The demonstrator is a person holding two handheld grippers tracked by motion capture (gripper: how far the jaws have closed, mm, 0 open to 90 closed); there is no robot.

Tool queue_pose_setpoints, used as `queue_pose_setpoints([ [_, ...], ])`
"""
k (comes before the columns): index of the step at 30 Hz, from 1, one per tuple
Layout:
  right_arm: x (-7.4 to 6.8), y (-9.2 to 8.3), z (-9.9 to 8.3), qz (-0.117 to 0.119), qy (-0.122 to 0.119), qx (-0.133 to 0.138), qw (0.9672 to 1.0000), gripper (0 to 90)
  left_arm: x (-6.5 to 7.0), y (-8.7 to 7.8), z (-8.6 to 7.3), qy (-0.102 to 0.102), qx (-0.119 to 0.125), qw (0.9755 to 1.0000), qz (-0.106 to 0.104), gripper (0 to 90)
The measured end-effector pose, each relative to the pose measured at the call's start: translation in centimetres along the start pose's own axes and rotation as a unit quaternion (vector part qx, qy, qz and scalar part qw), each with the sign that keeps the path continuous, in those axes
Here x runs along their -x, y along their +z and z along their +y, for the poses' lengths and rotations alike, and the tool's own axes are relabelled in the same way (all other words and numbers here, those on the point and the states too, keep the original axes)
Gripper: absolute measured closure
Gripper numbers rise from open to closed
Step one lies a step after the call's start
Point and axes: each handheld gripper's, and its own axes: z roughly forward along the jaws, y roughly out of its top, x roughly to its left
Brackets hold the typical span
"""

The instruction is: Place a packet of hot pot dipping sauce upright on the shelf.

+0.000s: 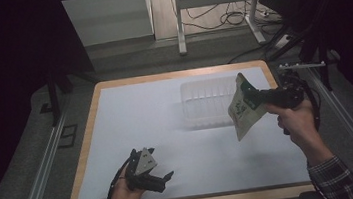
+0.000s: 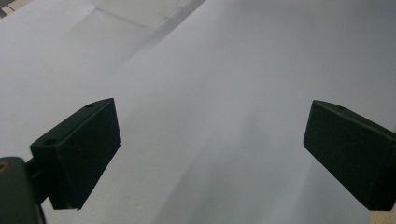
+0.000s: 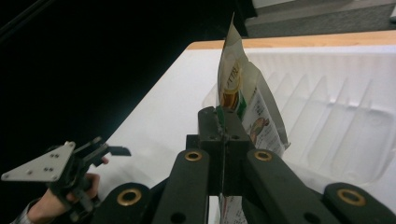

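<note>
High view: right tool (image 1: 247, 93) clamps a printed pouch (image 1: 242, 109) above the clear bin (image 1: 205, 104); left tool (image 1: 164, 177) gapes wide, empty.

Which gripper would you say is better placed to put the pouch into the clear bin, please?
The right gripper, probably: it is shut on the pouch, held in the air beside the clear bin. The left gripper is open and empty near the table's front edge.

Pouch (image 1: 242, 106) beside bin (image 1: 205, 104) (right side)
</note>
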Motion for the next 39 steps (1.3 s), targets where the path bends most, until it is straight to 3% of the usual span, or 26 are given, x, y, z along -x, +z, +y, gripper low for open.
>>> queue_pose_setpoints([
  [18, 2.8, 1.5, 2.3, -0.035, 0.020, 0.020, 0.9990, 89.4, 0.0, 0.0, 0.0, 0.000, -0.001, 1.0000, -0.001, 3.8],
  [39, 4.7, 4.3, 4.9, -0.073, 0.029, 0.027, 0.9965, 89.4, 0.0, 0.0, 0.0, 0.000, -0.001, 1.0000, -0.001, 3.8],
])
